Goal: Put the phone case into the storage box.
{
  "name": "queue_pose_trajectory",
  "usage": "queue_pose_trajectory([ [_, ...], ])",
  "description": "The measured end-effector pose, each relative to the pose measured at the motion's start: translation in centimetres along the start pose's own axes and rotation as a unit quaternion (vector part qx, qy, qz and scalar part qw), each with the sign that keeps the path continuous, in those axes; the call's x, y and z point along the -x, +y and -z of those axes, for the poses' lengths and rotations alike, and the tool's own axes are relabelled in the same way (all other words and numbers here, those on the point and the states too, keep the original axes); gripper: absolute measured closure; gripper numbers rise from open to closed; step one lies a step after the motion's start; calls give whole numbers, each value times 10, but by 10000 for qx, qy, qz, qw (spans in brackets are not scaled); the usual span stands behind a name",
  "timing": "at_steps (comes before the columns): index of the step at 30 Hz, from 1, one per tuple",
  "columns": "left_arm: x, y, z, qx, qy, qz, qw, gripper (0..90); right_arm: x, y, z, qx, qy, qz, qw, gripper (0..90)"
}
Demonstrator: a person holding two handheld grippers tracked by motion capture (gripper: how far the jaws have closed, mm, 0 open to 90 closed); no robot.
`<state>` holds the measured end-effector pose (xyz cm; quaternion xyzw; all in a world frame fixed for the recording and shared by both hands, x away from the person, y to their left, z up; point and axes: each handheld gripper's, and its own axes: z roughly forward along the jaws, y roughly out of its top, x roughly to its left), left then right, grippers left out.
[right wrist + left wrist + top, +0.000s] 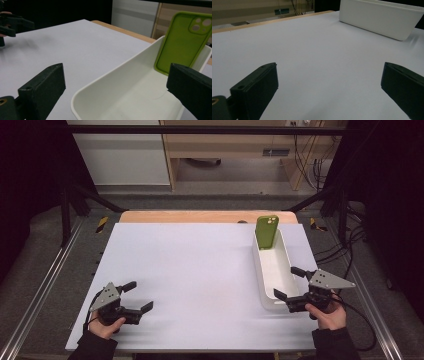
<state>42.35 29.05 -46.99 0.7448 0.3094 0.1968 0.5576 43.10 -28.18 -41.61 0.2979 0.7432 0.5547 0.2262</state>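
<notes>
A long white tray (260, 270) lies on the right half of the table, its side seen from the left gripper view as the tray (384, 25). A green phone case (266, 231) leans upright against the tray's far end, camera cut-outs at the top; it is the phone case (182, 42) in the right gripper view. My right gripper (289, 282) stands open, its jaws straddling the near end of the tray (105, 87), nothing held. My left gripper (138, 295) is open over bare table near the front left, far from the tray.
The white table top (190, 270) has a wooden strip (200, 216) along its far edge. Metal rails (45, 280) run along both sides, and cables (345, 245) lie on the floor to the right. The other hand's gripper (12, 25) shows far left in the right gripper view.
</notes>
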Motion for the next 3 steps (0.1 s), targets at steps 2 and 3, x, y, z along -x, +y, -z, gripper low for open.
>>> queue_pose_trajectory([
  [2, 0, 0, 0, 1, -7, -8, 10000, 8, 1, -2, 1, -17, -45, -24, 10000, 26],
  [3, 0, 0, 0, 7, -9, -6, 10000, 8, 1, -3, 1, -22, -60, -21, 10000, 23],
])
